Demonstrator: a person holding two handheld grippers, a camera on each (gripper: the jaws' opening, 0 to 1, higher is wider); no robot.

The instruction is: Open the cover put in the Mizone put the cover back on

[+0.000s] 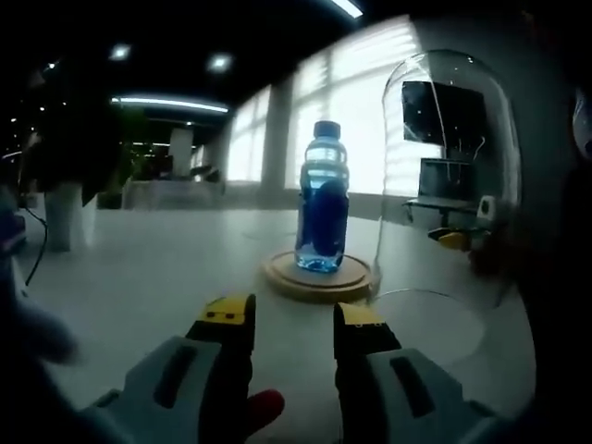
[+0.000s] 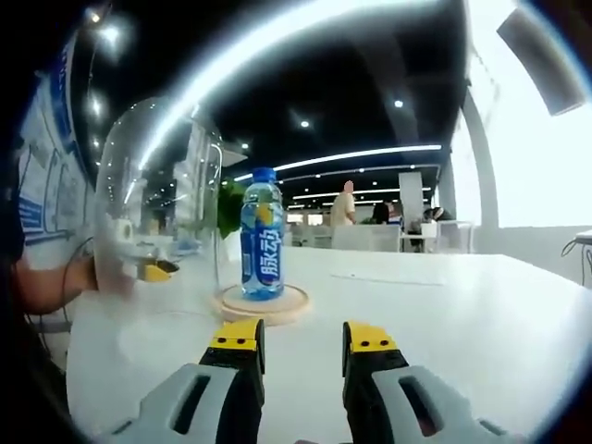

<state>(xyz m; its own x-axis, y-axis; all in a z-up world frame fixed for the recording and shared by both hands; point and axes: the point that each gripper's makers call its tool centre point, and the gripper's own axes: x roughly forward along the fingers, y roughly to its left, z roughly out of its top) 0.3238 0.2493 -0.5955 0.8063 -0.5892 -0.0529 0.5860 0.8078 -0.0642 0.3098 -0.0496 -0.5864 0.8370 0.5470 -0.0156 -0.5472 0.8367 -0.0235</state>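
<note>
Both of my grippers hang above the white tabletop [image 2: 444,305] with jaws apart and nothing between them: the left gripper [image 1: 292,319] and the right gripper [image 2: 302,338], each with yellow-tipped fingers [image 1: 224,313] pointing forward at the same target. Straight ahead of both stands the blue Mizone bottle with its blue cap [image 1: 323,199], upright, long axis vertical, centred on the round wooden base [image 1: 319,276]. In the right gripper view the bottle [image 2: 262,236] sits on that base [image 2: 262,302] just beyond my fingertips and slightly left of the gap.

Beside the base stands the tall clear glass dome cover [image 1: 444,166], off the base, its open rim resting on the table. From my left gripper it lies to the right of the bottle; from my right gripper the same dome [image 2: 157,213] lies to the left. That puts the cover between my two hands, close beside the base.

My reading: the bottle is in place, and what remains is setting the cover back over it. The dome must rise above the bottle's cap, travel sideways, then descend squarely onto the wood.
</note>
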